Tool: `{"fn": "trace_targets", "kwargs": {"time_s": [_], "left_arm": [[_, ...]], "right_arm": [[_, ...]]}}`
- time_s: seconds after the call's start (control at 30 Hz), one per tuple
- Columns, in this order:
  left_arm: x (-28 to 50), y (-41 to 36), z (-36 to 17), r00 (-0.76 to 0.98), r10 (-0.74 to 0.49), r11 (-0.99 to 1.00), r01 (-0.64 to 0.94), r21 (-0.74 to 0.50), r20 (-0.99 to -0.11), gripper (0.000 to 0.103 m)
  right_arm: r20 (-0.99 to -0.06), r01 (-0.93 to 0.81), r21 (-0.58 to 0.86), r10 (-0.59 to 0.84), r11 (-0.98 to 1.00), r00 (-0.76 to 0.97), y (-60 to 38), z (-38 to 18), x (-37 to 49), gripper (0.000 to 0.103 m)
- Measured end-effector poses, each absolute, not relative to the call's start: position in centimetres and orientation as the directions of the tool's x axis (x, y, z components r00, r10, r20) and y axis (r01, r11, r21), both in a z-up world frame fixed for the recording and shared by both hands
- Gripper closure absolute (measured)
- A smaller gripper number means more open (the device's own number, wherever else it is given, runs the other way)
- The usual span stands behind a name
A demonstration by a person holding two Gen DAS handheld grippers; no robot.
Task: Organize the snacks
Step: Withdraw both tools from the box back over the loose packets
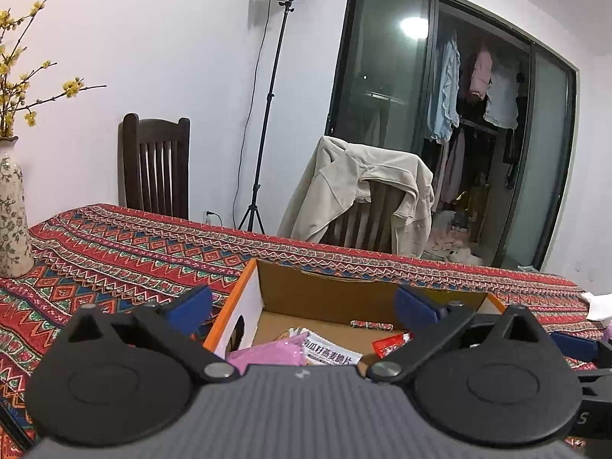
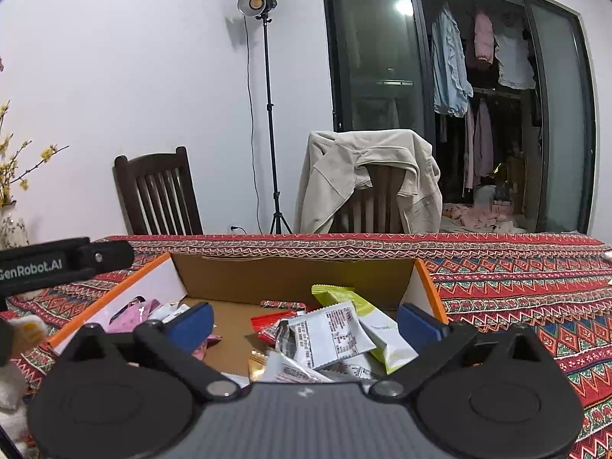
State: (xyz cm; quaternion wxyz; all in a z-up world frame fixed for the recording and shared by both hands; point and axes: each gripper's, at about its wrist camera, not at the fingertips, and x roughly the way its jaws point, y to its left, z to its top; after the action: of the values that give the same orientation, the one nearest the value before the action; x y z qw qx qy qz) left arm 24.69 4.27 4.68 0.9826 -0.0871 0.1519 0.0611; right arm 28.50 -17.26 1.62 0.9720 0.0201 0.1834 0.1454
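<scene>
An open cardboard box [image 1: 329,290] with orange edges sits on the patterned tablecloth; it also shows in the right wrist view [image 2: 290,275]. Inside lie several snack packets: a pink one [image 1: 267,352], a white one with black print [image 1: 332,354] and a small red one [image 1: 390,344]. The right wrist view shows a white packet [image 2: 329,334], a green-white one [image 2: 367,313], red ones [image 2: 271,325] and pink ones [image 2: 134,311]. My left gripper [image 1: 302,306] is open and empty above the box. My right gripper [image 2: 304,323] is open and empty above the packets.
A flowered vase [image 1: 11,214] with yellow blossoms stands at the table's left. Two wooden chairs stand behind the table, one [image 1: 367,199] draped with a beige jacket. A light stand [image 1: 267,114] is by the wall. The left gripper's body [image 2: 57,262] reaches in from the left.
</scene>
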Motion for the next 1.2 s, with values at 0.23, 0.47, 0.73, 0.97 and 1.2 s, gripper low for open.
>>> {"fn": "trace_targets", "kwargs": {"time_s": [0.23,0.47,0.73,0.97,1.2], "left_arm": [[24.2,4.2,5.2,0.939,0.11,0.975,-0.166,-0.148,-0.326,0.0],[21.0,3.6,8.2,0.942,0.124,0.976,-0.173,-0.135,-0.312,0.0],[17.0,3.4,8.6,0.942,0.102,0.986,-0.139,-0.096,-0.32,0.0],[14.3,4.0,6.4,0.922,0.11,0.987,-0.145,-0.065,-0.372,0.0],[12.2,5.7,3.1,0.886,0.128,0.985,-0.168,-0.05,-0.446,0.0]], "right_arm": [[-0.343,-0.271,0.097,0.288,0.958,0.894,-17.6,2.0,27.8,0.0],[-0.302,-0.281,0.076,0.291,0.957,0.908,-18.0,4.3,24.8,0.0],[-0.311,-0.325,0.015,0.314,0.945,0.897,-18.9,4.6,20.3,0.0],[-0.377,-0.35,-0.035,0.312,0.936,0.872,-18.9,2.1,17.1,0.0],[-0.473,-0.362,-0.098,0.277,0.927,0.836,-18.6,-1.4,15.6,0.0]]}}
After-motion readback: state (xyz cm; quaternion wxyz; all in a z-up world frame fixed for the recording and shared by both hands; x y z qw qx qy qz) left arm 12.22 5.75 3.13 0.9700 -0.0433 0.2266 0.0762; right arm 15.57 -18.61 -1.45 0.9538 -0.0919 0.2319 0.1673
